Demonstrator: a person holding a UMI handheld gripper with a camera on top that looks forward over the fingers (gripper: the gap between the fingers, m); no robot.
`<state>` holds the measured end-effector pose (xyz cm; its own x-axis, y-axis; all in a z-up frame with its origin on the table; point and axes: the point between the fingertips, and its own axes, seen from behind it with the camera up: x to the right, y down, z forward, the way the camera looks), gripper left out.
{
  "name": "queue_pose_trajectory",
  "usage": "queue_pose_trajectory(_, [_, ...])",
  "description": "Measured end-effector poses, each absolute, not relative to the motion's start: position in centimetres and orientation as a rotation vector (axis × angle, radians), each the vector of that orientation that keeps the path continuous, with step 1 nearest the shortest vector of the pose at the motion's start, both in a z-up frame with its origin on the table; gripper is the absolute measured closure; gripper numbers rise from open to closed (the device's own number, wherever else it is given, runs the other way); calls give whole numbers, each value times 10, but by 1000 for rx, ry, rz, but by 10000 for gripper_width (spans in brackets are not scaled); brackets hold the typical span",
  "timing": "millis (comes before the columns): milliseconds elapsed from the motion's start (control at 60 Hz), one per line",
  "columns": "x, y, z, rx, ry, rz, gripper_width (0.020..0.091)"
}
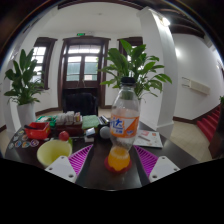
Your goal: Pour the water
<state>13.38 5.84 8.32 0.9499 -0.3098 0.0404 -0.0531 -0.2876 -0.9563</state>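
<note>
One bottle (123,125) stands between my gripper's (109,165) wide-apart fingers at the bench's (100,172) near edge; light, slippery, so I'd squeeze its middle.

My two-finger gripper (112,160) sits low in the frame, pointing forward and roughly level, its fingers reaching up from the bottom edge toward the centre. My left finger rises from the lower left, with its white outer shell near the bottom and its magenta ridged pad (79,157) on the inner face, angled inward. My right finger mirrors it from the lower right, its own magenta pad (147,159) facing the first. The jaws stand apart with a wide gap between the pads. I cannot tell whether either pad presses on anything. No part of my hand or sleeve shows anywhere in the view.
</note>
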Motion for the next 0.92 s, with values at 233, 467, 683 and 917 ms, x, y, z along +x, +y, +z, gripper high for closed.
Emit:
queue_pose_trajectory(233, [75,-38,94,-1901,238,-159,326])
queue_pose_trajectory(467, [19,-93,139,-1904,169,-69,335])
queue_pose_trajectory(683, [-23,-117,182,-1848,88,-5,330])
queue_pose_trajectory(917, [-22,-127,203,-1816,75,-40,339])
